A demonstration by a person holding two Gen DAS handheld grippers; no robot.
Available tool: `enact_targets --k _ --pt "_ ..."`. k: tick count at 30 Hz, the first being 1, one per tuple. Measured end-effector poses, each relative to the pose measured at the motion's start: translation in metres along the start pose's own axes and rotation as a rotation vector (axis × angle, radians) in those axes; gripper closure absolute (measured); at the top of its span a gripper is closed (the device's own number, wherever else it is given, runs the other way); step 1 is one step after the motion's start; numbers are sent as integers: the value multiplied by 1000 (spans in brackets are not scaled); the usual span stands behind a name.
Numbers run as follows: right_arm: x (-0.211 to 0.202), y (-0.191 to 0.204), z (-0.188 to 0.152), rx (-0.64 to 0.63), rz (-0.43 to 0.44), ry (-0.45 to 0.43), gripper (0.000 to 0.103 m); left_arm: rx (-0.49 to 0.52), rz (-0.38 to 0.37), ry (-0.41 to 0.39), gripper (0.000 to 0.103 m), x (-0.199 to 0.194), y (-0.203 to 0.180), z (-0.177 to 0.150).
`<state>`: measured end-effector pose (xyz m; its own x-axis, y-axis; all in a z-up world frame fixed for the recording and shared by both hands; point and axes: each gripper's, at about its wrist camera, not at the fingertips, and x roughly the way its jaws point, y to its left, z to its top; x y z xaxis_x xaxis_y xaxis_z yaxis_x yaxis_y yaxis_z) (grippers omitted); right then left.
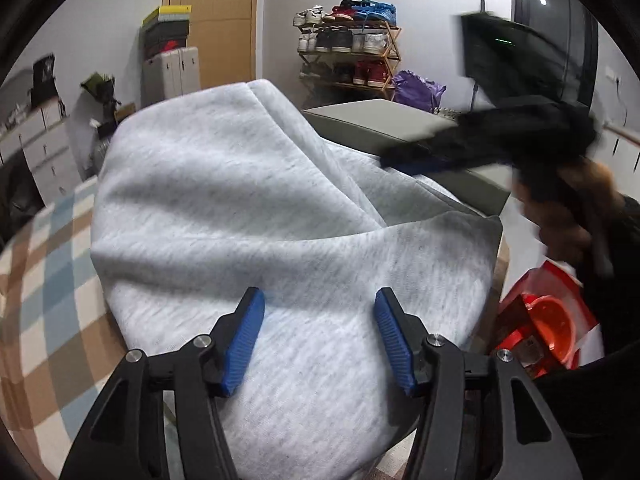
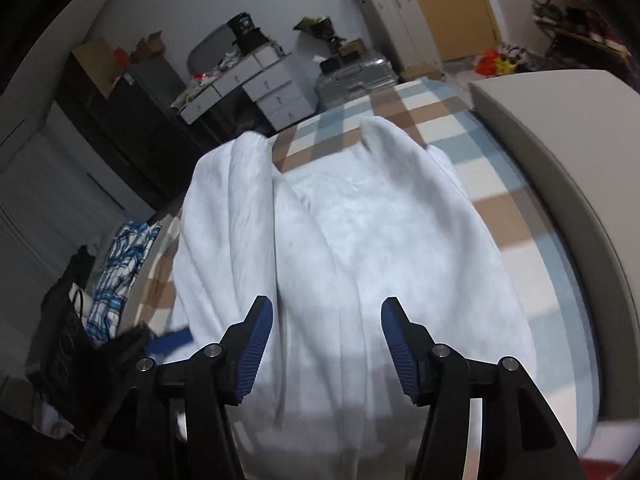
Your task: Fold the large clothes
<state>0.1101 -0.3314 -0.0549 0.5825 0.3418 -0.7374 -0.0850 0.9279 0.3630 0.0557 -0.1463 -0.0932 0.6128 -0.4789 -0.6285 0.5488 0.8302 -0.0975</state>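
Observation:
A large light grey garment [image 1: 240, 216] lies partly folded on a checked bedspread [image 1: 44, 272]. My left gripper [image 1: 318, 304] is open and empty, its blue pads just above the near part of the garment. In the left wrist view the right gripper [image 1: 472, 148] shows blurred at the right, held in a hand over the garment's far edge. In the right wrist view the same garment [image 2: 360, 240] looks white with long folds. My right gripper [image 2: 326, 312] is open and empty above it.
A grey box-like block [image 1: 400, 128] stands on the bed beyond the garment; it also shows in the right wrist view [image 2: 560, 128]. A red bucket [image 1: 552, 328] sits below the bed edge. A shoe rack [image 1: 348, 48], suitcases and white drawers [image 2: 260, 88] line the walls.

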Motion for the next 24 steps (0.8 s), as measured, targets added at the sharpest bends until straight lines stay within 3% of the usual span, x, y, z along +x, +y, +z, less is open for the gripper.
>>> enact_targets --k 3,7,9,11,12,14,16,18,19,22,24 --pt "38 -10 30 53 30 66 47 -1 -2 -3 52 2 1 2" --pt "89 -12 54 90 159 260 48 -7 0 3 52 -1 2 4" --pt "102 -13 64 101 254 304 48 -21 -11 1 52 -2 5 4" --pt "111 -14 67 116 266 316 48 -28 -20 -3 52 -6 7 0" --pt "113 -12 67 111 265 303 60 -34 -27 -4 52 -5 8 1" --pt "102 5 67 38 279 237 97 -38 -41 -6 52 -10 14 -4" --pt "66 38 61 -134 269 71 98 -44 -45 -17 52 -14 16 -4" --pt "20 71 43 -316 352 -111 99 -56 -61 -32 52 -19 19 -3" --pt "7 81 36 -376 334 -170 99 -61 -80 -46 52 -24 20 -1" --pt "4 79 29 -410 212 -229 99 -67 -115 -80 50 -34 20 4" --pt "34 58 30 -378 -2 -164 99 -62 -102 -47 50 -25 21 5"
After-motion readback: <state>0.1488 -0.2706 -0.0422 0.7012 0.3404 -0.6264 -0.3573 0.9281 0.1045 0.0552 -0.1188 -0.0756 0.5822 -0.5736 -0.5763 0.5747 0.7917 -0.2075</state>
